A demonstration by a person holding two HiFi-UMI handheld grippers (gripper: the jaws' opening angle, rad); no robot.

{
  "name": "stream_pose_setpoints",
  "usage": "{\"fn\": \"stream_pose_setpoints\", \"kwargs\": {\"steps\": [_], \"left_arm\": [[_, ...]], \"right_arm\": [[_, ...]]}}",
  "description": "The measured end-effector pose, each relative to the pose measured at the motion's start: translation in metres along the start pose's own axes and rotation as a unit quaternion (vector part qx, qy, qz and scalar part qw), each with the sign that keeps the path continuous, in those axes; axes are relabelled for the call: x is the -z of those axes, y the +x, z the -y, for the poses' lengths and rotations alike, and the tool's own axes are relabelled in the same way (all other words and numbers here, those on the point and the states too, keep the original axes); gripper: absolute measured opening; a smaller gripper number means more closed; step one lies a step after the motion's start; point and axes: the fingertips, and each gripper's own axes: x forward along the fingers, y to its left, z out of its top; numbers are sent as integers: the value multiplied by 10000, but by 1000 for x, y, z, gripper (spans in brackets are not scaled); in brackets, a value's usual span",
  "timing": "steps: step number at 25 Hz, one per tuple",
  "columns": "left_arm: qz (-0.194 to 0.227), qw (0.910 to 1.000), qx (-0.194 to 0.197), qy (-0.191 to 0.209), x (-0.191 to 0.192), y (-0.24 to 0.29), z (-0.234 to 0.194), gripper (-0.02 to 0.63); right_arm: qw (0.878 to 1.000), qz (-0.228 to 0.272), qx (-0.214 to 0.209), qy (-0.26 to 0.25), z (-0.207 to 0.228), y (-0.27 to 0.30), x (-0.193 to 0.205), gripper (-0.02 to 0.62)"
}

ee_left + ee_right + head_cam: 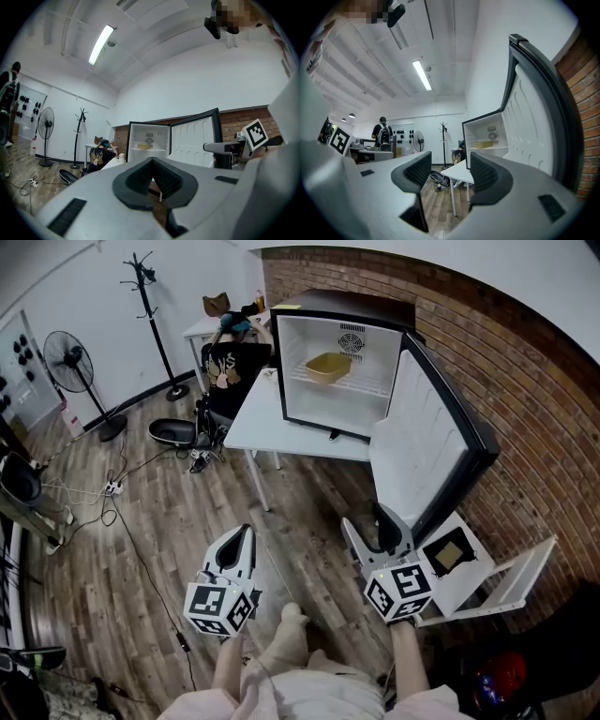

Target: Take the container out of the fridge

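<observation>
The container (pixel 327 367) sits small inside the open fridge (pixel 349 307) — contents unreadable; left gripper (pixel 246 532) closed on nothing, right gripper (pixel 367 519) spread, empty.

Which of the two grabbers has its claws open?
The right gripper, beside the open fridge door: its two jaws stand apart with nothing between them. The left gripper has its jaws pressed together.

Left hand-held gripper (pixel 151 160) closed (right (pixel 451 168) agape)
</observation>
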Motion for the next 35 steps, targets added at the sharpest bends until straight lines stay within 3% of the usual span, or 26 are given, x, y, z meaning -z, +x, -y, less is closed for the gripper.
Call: {"fn": "stream_pose_setpoints", "kwargs": {"steps": [9, 19, 30, 35], "left_arm": [[-147, 9998, -8, -150, 14, 44, -32, -9], [-327, 9990, 145, -260, 17, 133, -90, -9], [-523, 9969, 420, -412, 27, 220, -146, -9], [-470, 9950, 782, -417, 25, 257, -149, -9]], "right_arm": [[9998, -165, -46, 51, 14, 52, 14, 252], [9979, -483, 69, 416, 42, 142, 36, 250], [9953, -746, 312, 542, 71, 228, 58, 250], [9944, -762, 404, 609, 78, 253, 66, 250]]}}
